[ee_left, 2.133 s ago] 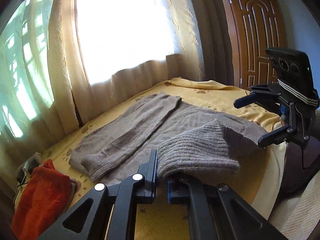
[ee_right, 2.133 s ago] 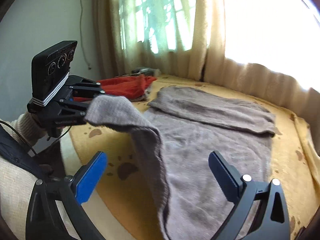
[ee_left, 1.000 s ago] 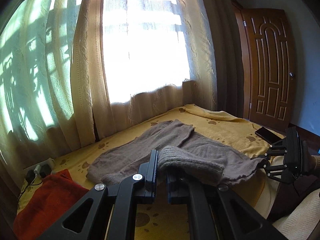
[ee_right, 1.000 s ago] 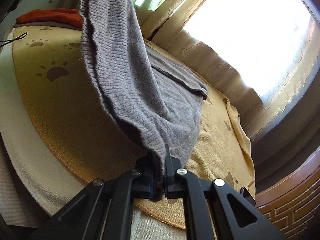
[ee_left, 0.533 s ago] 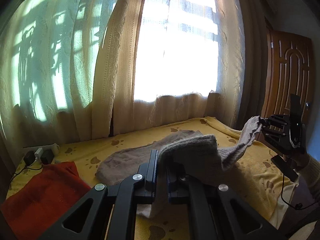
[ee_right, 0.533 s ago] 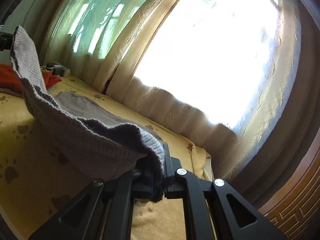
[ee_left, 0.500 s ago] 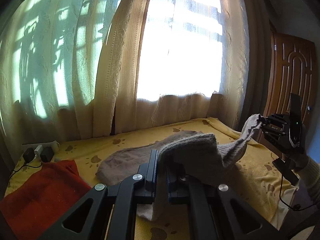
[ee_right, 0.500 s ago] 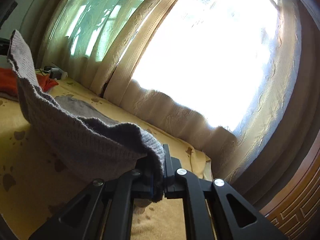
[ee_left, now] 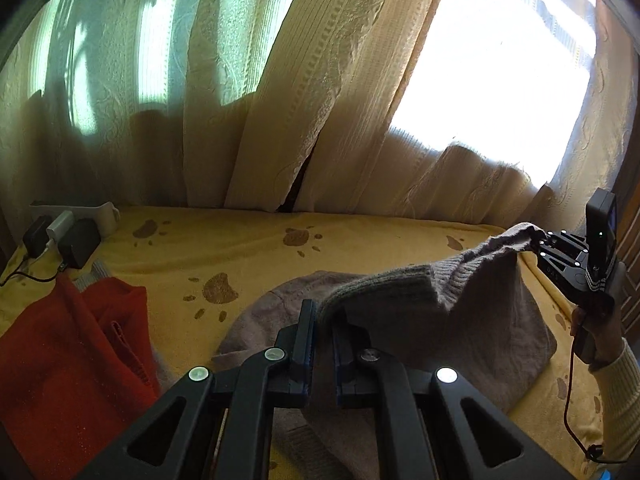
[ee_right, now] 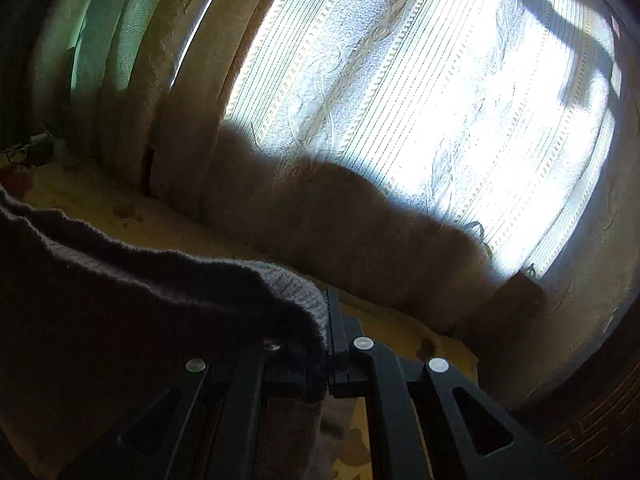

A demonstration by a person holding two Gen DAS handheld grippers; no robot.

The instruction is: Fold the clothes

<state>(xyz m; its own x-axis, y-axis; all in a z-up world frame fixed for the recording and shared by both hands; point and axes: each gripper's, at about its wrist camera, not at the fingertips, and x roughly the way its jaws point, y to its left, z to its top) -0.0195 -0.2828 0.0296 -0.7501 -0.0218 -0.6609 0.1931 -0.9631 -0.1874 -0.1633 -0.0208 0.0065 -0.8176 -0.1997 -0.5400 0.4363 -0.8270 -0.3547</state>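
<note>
Yellow paw-print bedspread (ee_left: 248, 248) under cream curtains (ee_left: 280, 100), grey-brown knitted sweater (ee_left: 420, 312) slung above it between left gripper (ee_left: 325, 312) at 6 o'clock and right gripper (ee_left: 538, 245) at 3 o'clock, both clamped on its ribbed edge, crumpled red garment (ee_left: 72, 344) at 8 o'clock.

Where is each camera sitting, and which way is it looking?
Left wrist view: it sits on the left gripper, looks along its fingers across the yellow blanket at the curtains; the right gripper and a cream sleeve show at the right.
Right wrist view: it sits on the right gripper, looking at the bright curtained window; only its own fingers show.
Shared: the grey sweater, pinched by both grippers, plus blanket and curtains.
</note>
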